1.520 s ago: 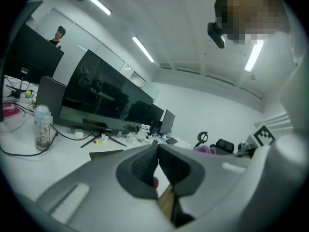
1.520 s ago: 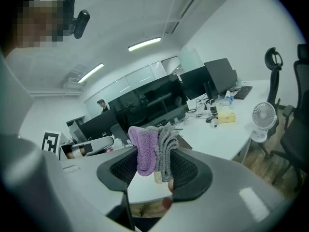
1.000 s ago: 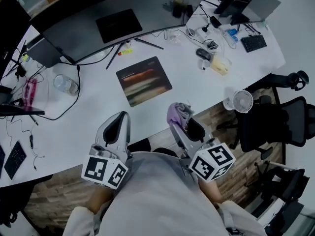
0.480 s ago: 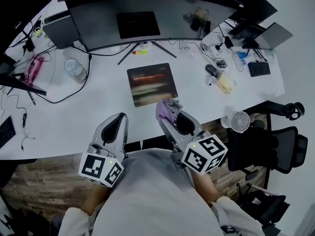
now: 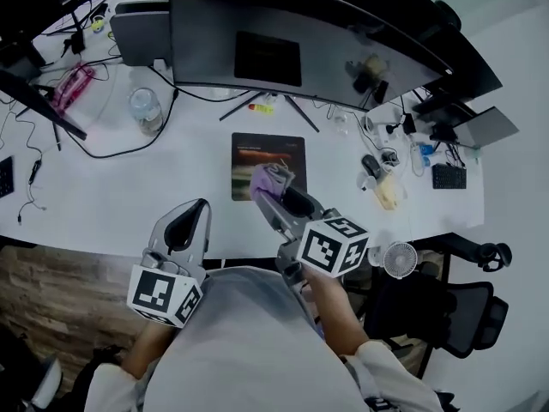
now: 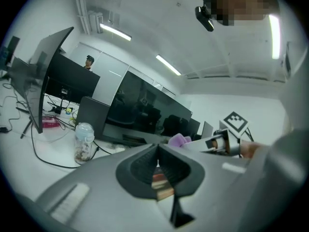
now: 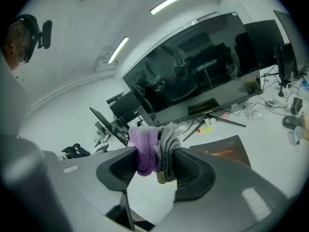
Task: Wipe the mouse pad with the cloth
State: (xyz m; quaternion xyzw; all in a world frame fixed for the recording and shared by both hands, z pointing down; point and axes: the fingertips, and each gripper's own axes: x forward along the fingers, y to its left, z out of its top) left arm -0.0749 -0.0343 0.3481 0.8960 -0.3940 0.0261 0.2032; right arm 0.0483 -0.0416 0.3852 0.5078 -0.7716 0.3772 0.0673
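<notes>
**Holding the cloth at the near edge of the mouse pad**

Nearest the person, each gripper carries a marker cube (image 5: 163, 294) printed with black-and-white squares. The left gripper (image 5: 198, 206) hangs over the front edge of the white desk (image 5: 103, 204). Its ribbed dark pads are pressed together with nothing between them.

The right gripper (image 7: 155, 154) is clamped on the cloth (image 7: 146, 149), a thick, fuzzy bundle. One fold is purple and the other grey, squeezed between the ribbed pads and bulging above them. From the head view the cloth (image 5: 265, 178) sits over the near edge of the mouse pad (image 5: 273, 154), towards its left corner. Whether it touches the surface cannot be told.

The mouse pad is a flat, dark rectangle with a blurred reddish and pale band across it. It lies square on the desk just in front of the monitor stand's thin splayed legs.

Off to the left stands a clear plastic bottle (image 5: 147, 110) with a rounded cap, and a black cable curves past it.

Behind everything, a wide curved monitor (image 5: 292, 41) spans the desk, its glossy screen dark. A small round desk fan (image 5: 399, 258) sits at the desk's right front edge.
</notes>
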